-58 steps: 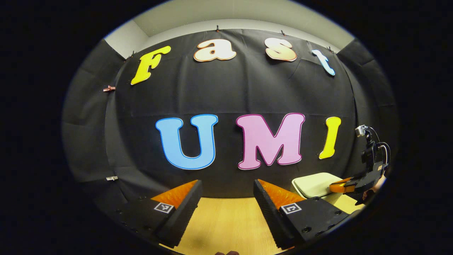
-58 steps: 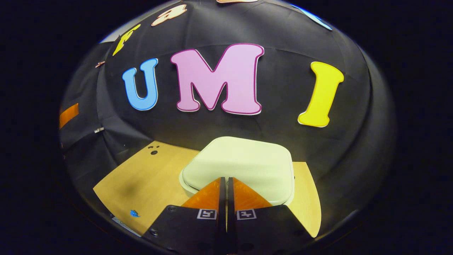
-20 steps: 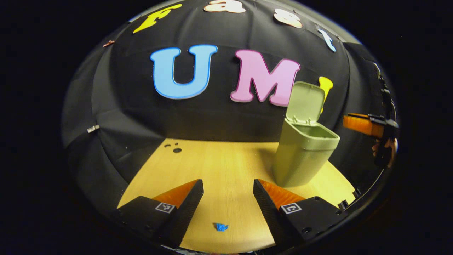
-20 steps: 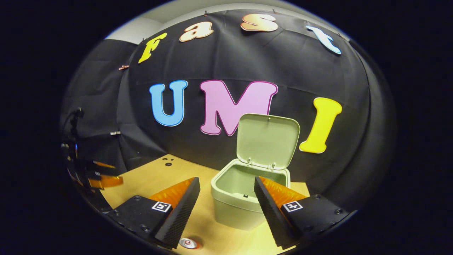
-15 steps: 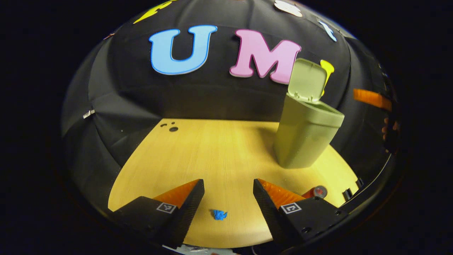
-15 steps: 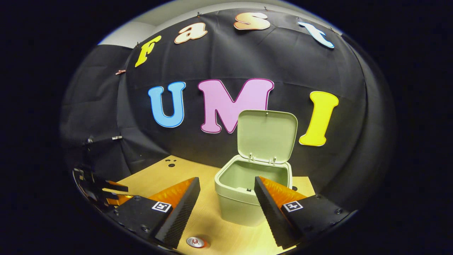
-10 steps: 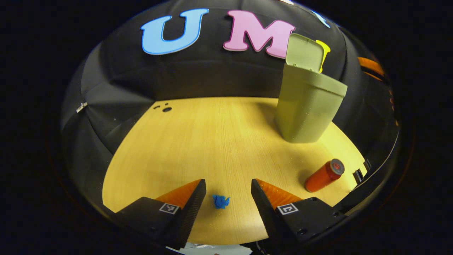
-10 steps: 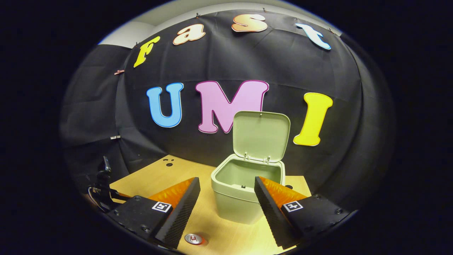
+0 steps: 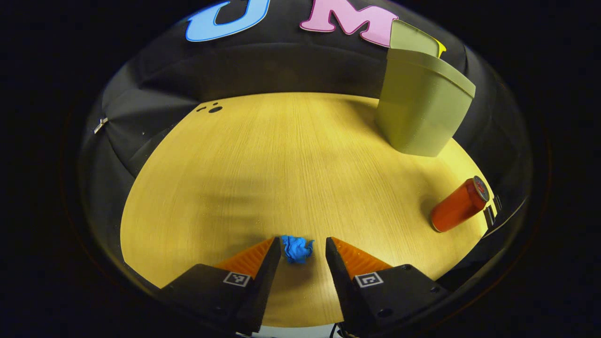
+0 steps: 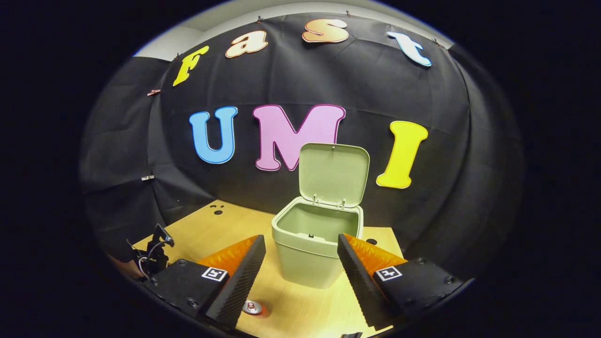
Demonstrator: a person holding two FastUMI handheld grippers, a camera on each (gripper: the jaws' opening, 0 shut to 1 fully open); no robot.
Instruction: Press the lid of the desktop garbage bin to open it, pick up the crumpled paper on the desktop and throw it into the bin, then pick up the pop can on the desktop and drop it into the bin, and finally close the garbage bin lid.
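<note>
A small blue crumpled paper point(image 9: 297, 249) lies on the wooden desktop point(image 9: 281, 164), right between the fingertips of my left gripper point(image 9: 303, 244), which is open and not pressing on it. The pale green garbage bin point(image 9: 422, 108) stands at the far right of the left gripper view with its lid up. In the right gripper view the bin point(image 10: 314, 253) shows its empty inside and the raised lid point(image 10: 334, 174). A red pop can point(image 9: 459, 205) lies on its side at the right edge; its top point(image 10: 253, 307) peeks out below. My right gripper point(image 10: 300, 258) hangs open in front of the bin.
Small dark holes point(image 9: 211, 109) mark the desktop's far left corner. The black cloth wall closes the back and sides. The other gripper's camera and cable point(image 10: 152, 253) appear low at the left of the right gripper view.
The bin lid, shut 2.9 s ago, now stands up. My left gripper has tilted down and dropped toward the desktop until the blue paper sits between its fingertips. The right gripper, shut earlier, is open.
</note>
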